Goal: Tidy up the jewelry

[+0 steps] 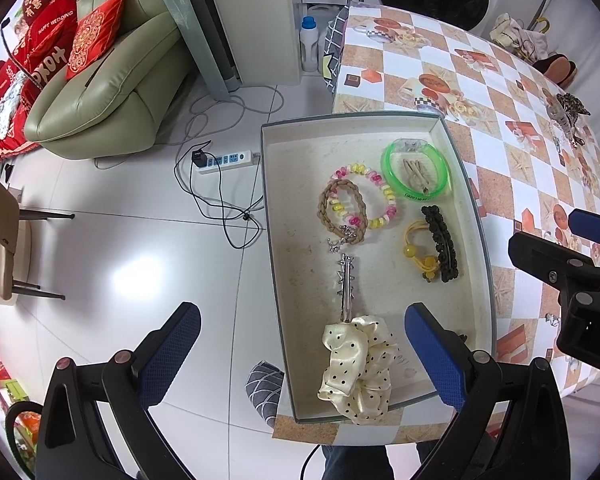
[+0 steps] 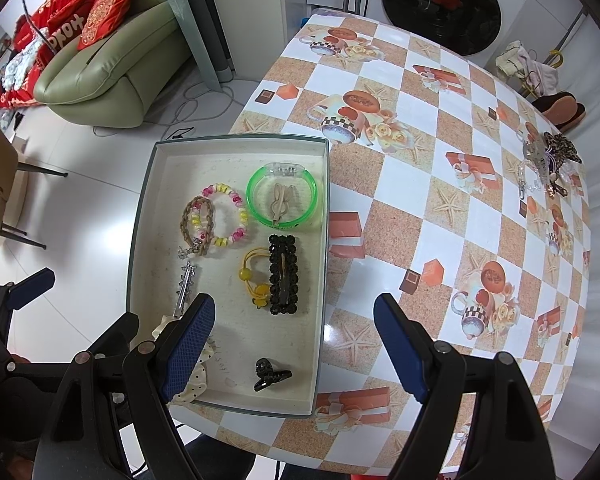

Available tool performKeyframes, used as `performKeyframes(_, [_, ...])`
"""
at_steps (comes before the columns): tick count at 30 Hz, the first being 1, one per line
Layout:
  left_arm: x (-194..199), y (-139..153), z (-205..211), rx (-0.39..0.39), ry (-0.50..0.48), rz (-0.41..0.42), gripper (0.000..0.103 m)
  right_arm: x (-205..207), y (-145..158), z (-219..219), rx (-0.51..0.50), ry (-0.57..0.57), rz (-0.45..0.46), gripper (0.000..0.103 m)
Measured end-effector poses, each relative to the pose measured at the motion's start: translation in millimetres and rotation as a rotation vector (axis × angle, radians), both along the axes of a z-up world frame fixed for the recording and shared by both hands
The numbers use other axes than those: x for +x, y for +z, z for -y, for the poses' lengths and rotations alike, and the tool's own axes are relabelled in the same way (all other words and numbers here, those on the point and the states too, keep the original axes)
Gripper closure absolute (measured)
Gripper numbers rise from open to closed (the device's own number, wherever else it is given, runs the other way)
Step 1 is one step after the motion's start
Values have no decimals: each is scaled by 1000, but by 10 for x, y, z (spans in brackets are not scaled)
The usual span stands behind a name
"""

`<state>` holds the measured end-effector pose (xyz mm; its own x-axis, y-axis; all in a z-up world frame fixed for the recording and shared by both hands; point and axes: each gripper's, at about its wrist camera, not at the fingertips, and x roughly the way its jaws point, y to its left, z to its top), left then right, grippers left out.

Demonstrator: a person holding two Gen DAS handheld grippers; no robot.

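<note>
- Risk first: the tray [image 2: 324, 264] sits at the near left corner of the bench [image 2: 420, 184], with its left side past the bench edge over the floor, so I judge a knock from either gripper could tip it off.
- Left gripper [image 1: 302, 356] is released, jaws wide, holding nothing, hovering over the cream scrunchie [image 1: 356, 376] at the tray's near end; that scrunchie droops over the near rim and could drag out.
- Right gripper [image 2: 294, 346] is also released and empty, straddling the tray's right wall.
- Inside the tray: green bangle [image 2: 282, 196] at the far right with a beige clip [image 2: 280, 202] inside it, beaded bracelet [image 2: 224, 216] overlapping a braided bracelet [image 2: 198, 220], silver clip [image 2: 186, 284], yellow hair tie [image 2: 254, 276] beside a black barrette [image 2: 283, 274], small black claw clip [image 2: 270, 374] nearest me.
- More jewelry, a pile [image 2: 548, 160], lies on the far right of the bench, well apart from the tray; I reckon tangled pieces there may snag together.
</note>
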<state>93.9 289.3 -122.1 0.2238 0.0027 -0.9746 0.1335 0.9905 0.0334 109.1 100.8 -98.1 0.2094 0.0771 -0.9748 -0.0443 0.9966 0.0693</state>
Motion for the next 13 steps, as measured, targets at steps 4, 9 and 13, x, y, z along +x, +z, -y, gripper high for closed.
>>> performKeyframes(4, [7, -2, -15, -3, 3, 2, 0, -4, -2, 4, 0, -1, 0, 19])
performKeyframes(9, [1, 12, -14, -2, 2, 18, 0, -21, -10, -33, -1, -1, -4, 19])
performKeyframes(13, [8, -4, -20, 2, 0, 9, 0, -40, -24, -43, 1, 1, -3, 19])
